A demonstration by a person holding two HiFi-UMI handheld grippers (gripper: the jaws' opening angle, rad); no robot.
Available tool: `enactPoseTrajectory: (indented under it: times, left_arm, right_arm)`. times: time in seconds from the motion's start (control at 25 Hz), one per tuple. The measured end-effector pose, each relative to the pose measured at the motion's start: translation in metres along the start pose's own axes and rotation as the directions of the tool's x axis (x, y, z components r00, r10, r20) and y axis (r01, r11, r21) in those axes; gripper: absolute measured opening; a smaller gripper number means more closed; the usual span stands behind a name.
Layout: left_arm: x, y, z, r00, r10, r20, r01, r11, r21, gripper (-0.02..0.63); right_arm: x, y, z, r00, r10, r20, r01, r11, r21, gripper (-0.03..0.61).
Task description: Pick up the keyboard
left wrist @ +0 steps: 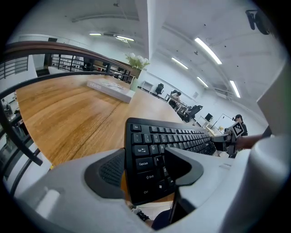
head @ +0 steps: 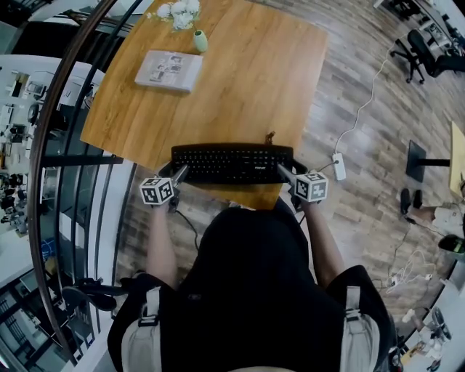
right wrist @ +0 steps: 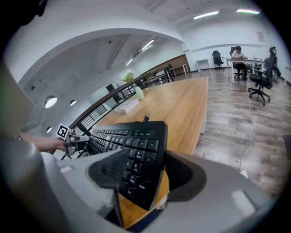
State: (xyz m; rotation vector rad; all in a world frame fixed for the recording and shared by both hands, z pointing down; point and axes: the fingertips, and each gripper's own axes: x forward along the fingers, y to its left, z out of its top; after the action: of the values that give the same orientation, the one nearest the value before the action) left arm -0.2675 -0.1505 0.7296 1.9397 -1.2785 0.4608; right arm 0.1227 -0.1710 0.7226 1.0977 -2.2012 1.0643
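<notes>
A black keyboard [head: 232, 163] lies crosswise at the near edge of the wooden table [head: 240, 80]. My left gripper [head: 178, 173] is closed over its left end and my right gripper [head: 283, 172] over its right end. In the left gripper view the keyboard [left wrist: 159, 150] runs between the two pads of the left gripper [left wrist: 145, 170], and its near corner hangs past the table edge. The right gripper view has the number-pad end of the keyboard [right wrist: 136, 154] wedged between the pads of the right gripper [right wrist: 143, 175]. The undersides of both ends are hidden.
A flat white book [head: 168, 70] and a small green vase [head: 200, 40] with white flowers [head: 179, 13] sit at the table's far left. A small dark object [head: 270, 136] stands just behind the keyboard. A curved railing [head: 65, 145] runs on the left. A power strip [head: 338, 166] lies on the floor at right.
</notes>
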Motion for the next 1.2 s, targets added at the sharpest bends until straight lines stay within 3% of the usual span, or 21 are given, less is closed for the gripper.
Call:
enactPoseTrajectory:
  times: [0.8,1.2]
  left_arm:
    - [-0.095,-0.027,-0.01,0.987,-0.019,0.159,0.013,0.999,0.037,0.255]
    - [-0.141,-0.04,-0.004,0.962,-0.001,0.273,-0.012,0.999,0.045,0.242]
  right_arm:
    - [-0.053,0.057,-0.002,0.993,0.001,0.121,0.008,0.997,-0.072,0.254]
    - [-0.078,0.082,0.002,0.985,0.023,0.168,0.001,0.99,-0.142,0.253]
